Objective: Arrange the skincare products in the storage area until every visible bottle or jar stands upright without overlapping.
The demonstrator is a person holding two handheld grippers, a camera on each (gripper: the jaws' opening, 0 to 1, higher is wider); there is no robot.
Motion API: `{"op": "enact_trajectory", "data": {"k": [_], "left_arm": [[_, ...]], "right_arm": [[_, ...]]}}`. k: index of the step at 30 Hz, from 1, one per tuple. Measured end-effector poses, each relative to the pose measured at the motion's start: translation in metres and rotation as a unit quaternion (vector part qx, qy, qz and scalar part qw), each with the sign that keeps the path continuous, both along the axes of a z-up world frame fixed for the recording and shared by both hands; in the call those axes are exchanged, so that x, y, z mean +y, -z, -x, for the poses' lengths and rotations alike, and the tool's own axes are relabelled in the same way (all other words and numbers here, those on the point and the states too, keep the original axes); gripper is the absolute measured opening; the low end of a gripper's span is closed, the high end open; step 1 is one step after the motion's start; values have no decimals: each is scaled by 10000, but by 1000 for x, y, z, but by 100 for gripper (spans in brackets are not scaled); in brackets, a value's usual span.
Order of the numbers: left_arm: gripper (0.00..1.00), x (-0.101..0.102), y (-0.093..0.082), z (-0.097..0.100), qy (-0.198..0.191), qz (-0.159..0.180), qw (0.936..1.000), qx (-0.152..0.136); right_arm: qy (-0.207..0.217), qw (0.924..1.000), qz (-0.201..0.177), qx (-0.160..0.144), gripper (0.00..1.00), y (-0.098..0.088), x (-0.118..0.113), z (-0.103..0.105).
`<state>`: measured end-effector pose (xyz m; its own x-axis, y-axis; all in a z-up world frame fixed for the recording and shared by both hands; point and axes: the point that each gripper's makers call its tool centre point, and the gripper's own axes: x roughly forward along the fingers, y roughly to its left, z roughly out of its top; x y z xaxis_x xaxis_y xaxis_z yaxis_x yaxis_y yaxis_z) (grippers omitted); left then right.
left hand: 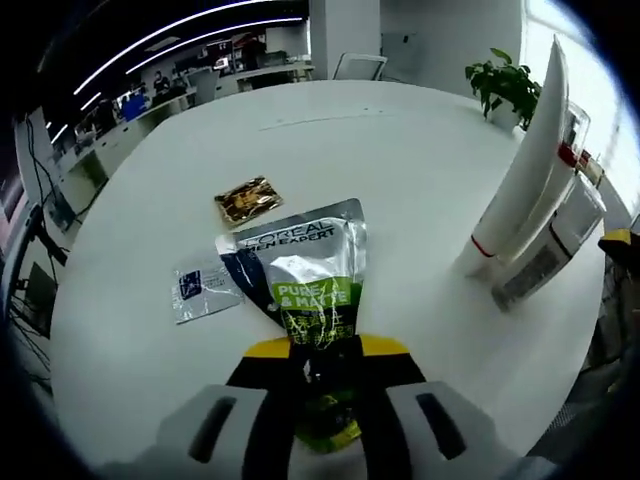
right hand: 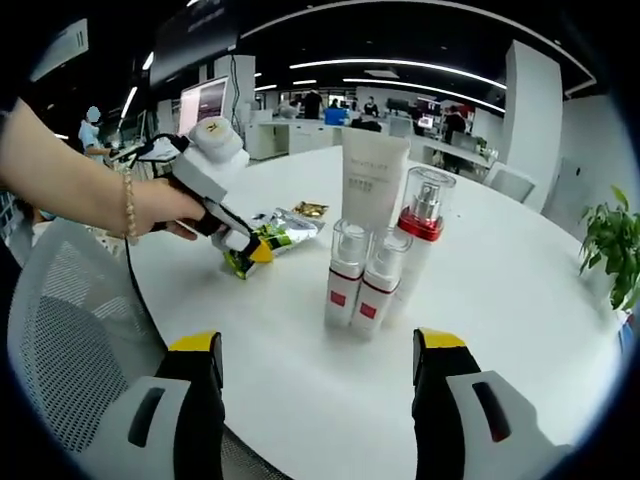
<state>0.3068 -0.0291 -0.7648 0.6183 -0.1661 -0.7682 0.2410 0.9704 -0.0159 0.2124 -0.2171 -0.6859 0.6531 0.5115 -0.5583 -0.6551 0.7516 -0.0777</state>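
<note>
Left tool (left hand: 322, 375): we see its jaws pinched on the bottom end of a silver and green sachet (left hand: 305, 275), which lies flat on the tabletop (left hand: 400, 180) and reaches away from the jaws.
Why held there: we judge the grip on one end is meant to lift or tip the flat pack, since it cannot stand while it lies down.
Left hand pose: in the right gripper view a hand (right hand: 165, 210) reaches in from the left, forearm roughly level and the left tool (right hand: 240, 245) angled down to the tabletop, nose on the sachet (right hand: 285, 232).
Right tool (right hand: 318, 400): its jaws are spread wide with nothing between them; it hangs near the tabletop's near edge, pointed at the bottles.
Upright cluster: a white tube (right hand: 373, 180) stands on its cap towards the middle of the tabletop, a red-collared pump bottle (right hand: 420, 230) just beside it, and two small clear-capped bottles (right hand: 360, 275) in front, close together or touching.
Why placed so: we read these as already sorted, all upright, none lying on another.
Same cluster, left gripper view: the tube (left hand: 525, 170) and a bottle (left hand: 555, 240) beside it lean only through the lens, near the right edge.
Loose flat items: a small grey sachet (left hand: 200, 290) lies beside the held pack and a gold packet (left hand: 246, 199) farther in.
Remaining: we judge the flat packs are what is left to deal with.
</note>
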Motion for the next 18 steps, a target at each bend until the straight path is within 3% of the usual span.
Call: {"op": "enact_trajectory", "data": {"k": [5,10,14,18], "left_arm": [[15,-6,-14,8,-153,537,9982,-238],[15,-14,-34,17,-61,802,9955,-496],[15,-15,-46,23,71,744,9951,-646],[15,-19,-60,31,65,911,9922,-844]], "right_arm": [[-99,9999,12,-26,77,-1,3,2],[-72,9999,-107,-96,77,-6,3,1],[-120,9998,-86,-113,76,-8,4,3],[-169,9997,-130,-114,73,-9,7,3]]}}
